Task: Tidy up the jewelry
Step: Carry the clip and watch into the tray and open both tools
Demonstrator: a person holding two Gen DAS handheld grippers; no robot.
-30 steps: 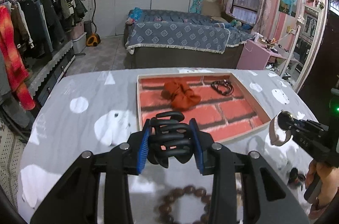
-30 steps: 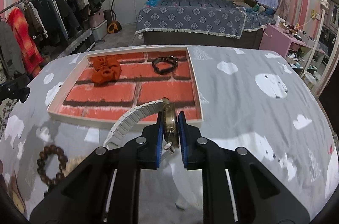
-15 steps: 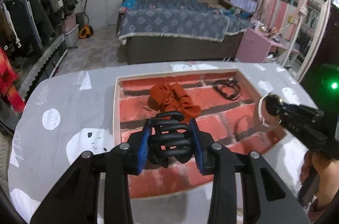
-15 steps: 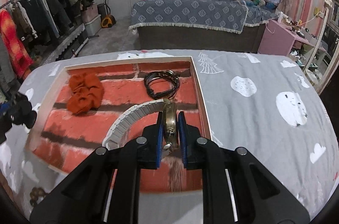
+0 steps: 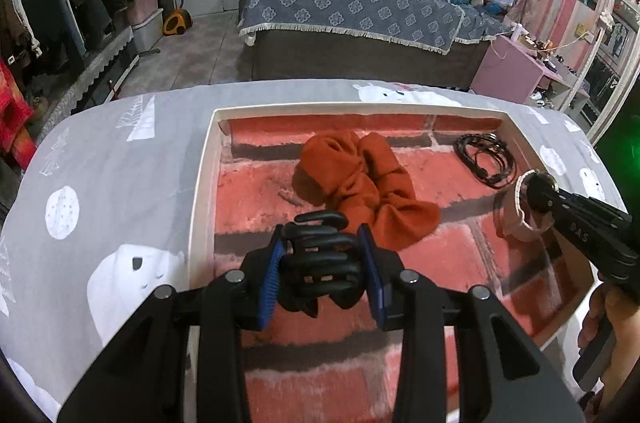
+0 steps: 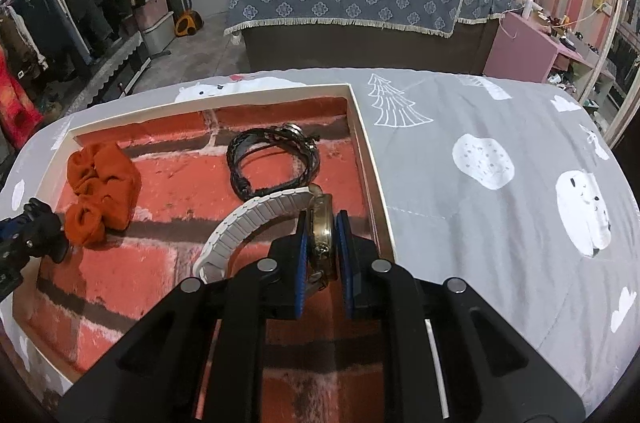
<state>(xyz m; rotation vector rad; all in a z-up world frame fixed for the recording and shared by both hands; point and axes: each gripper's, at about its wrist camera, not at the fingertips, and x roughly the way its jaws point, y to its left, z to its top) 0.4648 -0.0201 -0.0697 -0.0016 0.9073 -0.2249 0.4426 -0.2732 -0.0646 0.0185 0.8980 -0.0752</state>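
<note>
My left gripper (image 5: 322, 265) is closed on a black hair claw (image 5: 320, 259), the blue pads pressing its sides, and I hold it above the near-left part of the tray (image 5: 202, 183). My right gripper (image 6: 323, 243) is closed edge-on around the brass case of a watch (image 6: 322, 235), whose white strap curls away to the left, over the tray's right side.

Two things already lie in the tray — an orange scrunchie (image 5: 360, 183) near the middle and a coiled black bracelet (image 6: 272, 159) toward the far right corner. So I judge the job about half done: two pieces placed, two in my grip and not yet set down. Whether the claw and watch touch the brick-patterned floor I cannot tell; they look just above it.

What is left, as I read it, is to lower both onto bare floor — clear of scrunchie and bracelet — and release them. I see nothing else lying loose on the grey cloth (image 6: 480, 223).
</note>
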